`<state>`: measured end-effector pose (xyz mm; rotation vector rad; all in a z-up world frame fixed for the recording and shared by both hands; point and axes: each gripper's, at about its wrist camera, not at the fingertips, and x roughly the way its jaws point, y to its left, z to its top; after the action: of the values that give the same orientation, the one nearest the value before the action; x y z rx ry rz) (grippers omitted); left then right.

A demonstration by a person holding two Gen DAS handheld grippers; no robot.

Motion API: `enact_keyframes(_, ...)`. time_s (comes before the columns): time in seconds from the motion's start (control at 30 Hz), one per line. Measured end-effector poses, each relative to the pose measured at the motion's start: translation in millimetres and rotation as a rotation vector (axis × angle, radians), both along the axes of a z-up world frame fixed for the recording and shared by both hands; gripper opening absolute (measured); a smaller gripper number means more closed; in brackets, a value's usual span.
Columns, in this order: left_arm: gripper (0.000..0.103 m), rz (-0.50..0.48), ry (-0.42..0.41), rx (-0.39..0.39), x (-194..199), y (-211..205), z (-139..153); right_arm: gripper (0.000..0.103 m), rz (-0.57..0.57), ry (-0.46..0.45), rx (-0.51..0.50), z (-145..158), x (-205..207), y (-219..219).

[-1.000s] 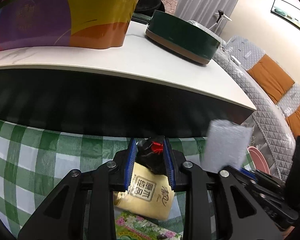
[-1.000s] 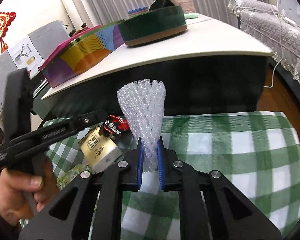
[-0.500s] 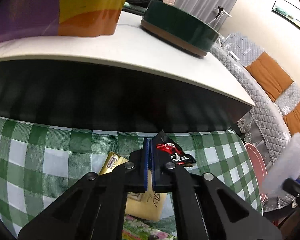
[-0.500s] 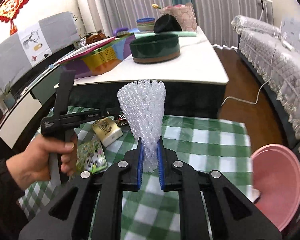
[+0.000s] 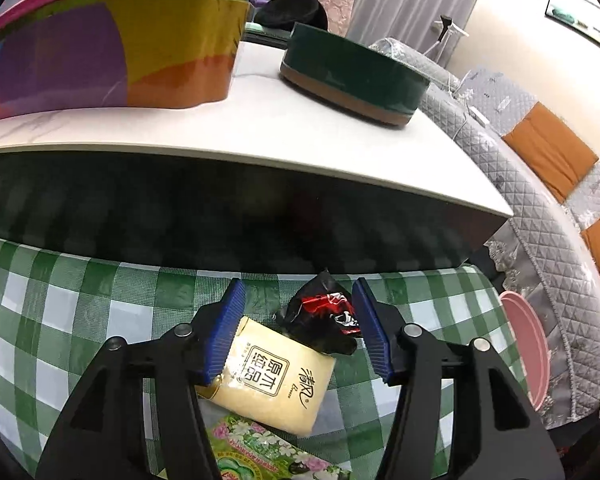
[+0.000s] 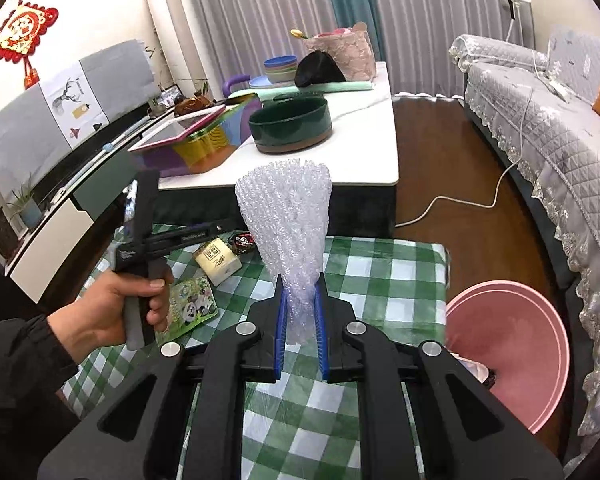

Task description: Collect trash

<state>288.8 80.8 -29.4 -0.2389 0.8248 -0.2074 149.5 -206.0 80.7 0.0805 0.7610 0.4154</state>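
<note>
Item: left gripper [image 5: 298, 330]. Its blue-padded jaws are spread wide and nothing is clamped. A crumpled black-and-red wrapper [image 5: 323, 318] lies between them on the green checked cloth [image 5: 60, 320], nearer the right-hand pad, with one corner touching or overlapping a cream tissue pack [image 5: 274, 378].

Item: right gripper [image 6: 300, 314]. Its jaws are closed on the narrow lower end of a bubble-wrap piece [image 6: 286, 220], which is held upright and fans out above the pads.

Item: pink basin [image 6: 512, 356]. It is placed at the right edge of the cloth, off its side and lower; it is judged to be the collection point. Something dark can be made out at its near rim, but too little shows for it to be identified.

Item: floral packet [image 5: 268, 456]. It lies just near of the tissue pack.

Risks, as judged:
- The tissue pack may be caught along with the wrapper if the left jaws are closed where they stand, since its far corner sits inside the span.
- The wrapper, being light and crumpled, may be pushed aside instead of pinched.
- The bubble wrap is gripped only at its tip; it may slip out or flop over if swung quickly toward the basin.
</note>
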Motion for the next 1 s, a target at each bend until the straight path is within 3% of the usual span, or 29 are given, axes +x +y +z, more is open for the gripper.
enact_keyframes(0.2,0.059,-0.032,0.049,0.029,7.0,-10.7,-13.8,0.013,-0.026,0.0,0.046,-9.2,-4.6,-14.1)
enact_keyframes(0.43,0.06,-0.124,0.053,0.165,6.0,-44.5,-23.8,0.013,-0.037,0.014,0.05,-20.0,-0.8,-21.0)
enact_keyframes(0.57,0.043,-0.146,0.036,0.217,1.2,-50.6,-23.4,0.013,-0.038,0.017,0.057,-22.6,-0.5,-24.5)
enact_keyframes(1.0,0.042,-0.116,-0.033,0.213,-27.4,-42.0,10.1,0.013,-0.072,-0.024,0.041,-17.3,-6.0,-37.1)
